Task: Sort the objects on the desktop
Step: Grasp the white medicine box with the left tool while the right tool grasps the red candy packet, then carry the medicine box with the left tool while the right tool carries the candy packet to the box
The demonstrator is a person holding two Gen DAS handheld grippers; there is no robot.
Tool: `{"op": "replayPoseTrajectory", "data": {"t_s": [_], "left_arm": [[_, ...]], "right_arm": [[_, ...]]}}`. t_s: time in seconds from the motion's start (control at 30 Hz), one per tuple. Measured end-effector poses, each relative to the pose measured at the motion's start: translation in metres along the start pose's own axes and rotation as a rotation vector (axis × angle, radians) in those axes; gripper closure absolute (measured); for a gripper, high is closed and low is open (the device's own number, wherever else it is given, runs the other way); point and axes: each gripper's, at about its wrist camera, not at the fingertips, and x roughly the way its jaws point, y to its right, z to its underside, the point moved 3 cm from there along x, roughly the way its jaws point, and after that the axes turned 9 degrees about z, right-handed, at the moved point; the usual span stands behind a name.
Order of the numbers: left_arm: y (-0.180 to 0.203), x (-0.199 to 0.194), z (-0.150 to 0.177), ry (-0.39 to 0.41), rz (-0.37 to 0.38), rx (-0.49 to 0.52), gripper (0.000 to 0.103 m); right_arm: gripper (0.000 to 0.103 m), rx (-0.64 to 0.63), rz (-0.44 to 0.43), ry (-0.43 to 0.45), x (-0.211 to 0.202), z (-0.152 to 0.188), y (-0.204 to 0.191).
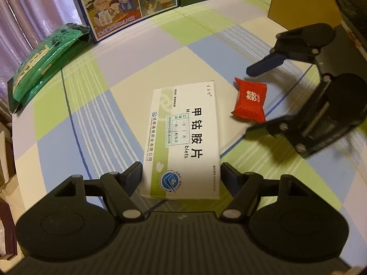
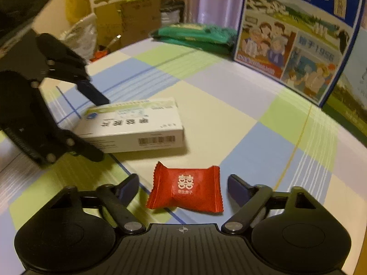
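With both sets of jaws apart, left gripper (image 1: 181,174) straddling the medicine box (image 1: 183,142) and right gripper (image 2: 183,186) straddling the red candy (image 2: 187,189) just beside the box, closing together risks a collision.

Between my left fingers lies the white medicine box (image 1: 183,142), printed in large black characters 甲钴胺片, with "blets" readable beside them; its long side carries a barcode, digits too small to read. Between my right fingers sits the red candy packet (image 2: 187,189), stamped with a white 囍 sign; the small line under it I cannot make out. Far ahead of my left fingers the blue milk carton (image 1: 114,6) reads "200mL×12", and from my right side "1956".
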Motion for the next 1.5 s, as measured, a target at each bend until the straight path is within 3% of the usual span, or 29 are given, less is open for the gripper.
{"op": "replayPoseTrajectory", "data": {"t_s": [0.17, 0.3, 0.8, 1.0, 1.07, 1.2, 1.5], "left_arm": [[0.013, 0.0, 0.004, 0.002, -0.017, 0.046, 0.032], [0.028, -0.001, 0.011, 0.002, -0.014, 0.055, 0.032], [0.124, -0.029, 0.057, -0.004, -0.002, 0.036, 0.032], [0.173, -0.035, 0.072, -0.039, 0.025, 0.088, 0.032], [0.183, -0.035, 0.074, -0.044, 0.024, 0.102, 0.027], [0.184, -0.031, 0.071, -0.034, -0.002, 0.078, 0.024], [0.175, -0.008, 0.058, -0.022, 0.037, -0.028, 0.025]], "right_arm": [[0.056, 0.028, 0.0, -0.013, -0.003, 0.006, 0.002], [0.06, 0.034, 0.007, -0.045, -0.015, 0.013, 0.0], [0.061, 0.131, 0.001, -0.138, -0.123, 0.1, 0.013], [0.061, 0.164, 0.01, -0.152, -0.161, 0.138, 0.007], [0.061, 0.17, 0.016, -0.156, -0.167, 0.145, 0.006], [0.061, 0.187, 0.018, -0.159, -0.171, 0.155, 0.007], [0.061, 0.213, 0.012, -0.151, -0.166, 0.161, 0.016]]}}
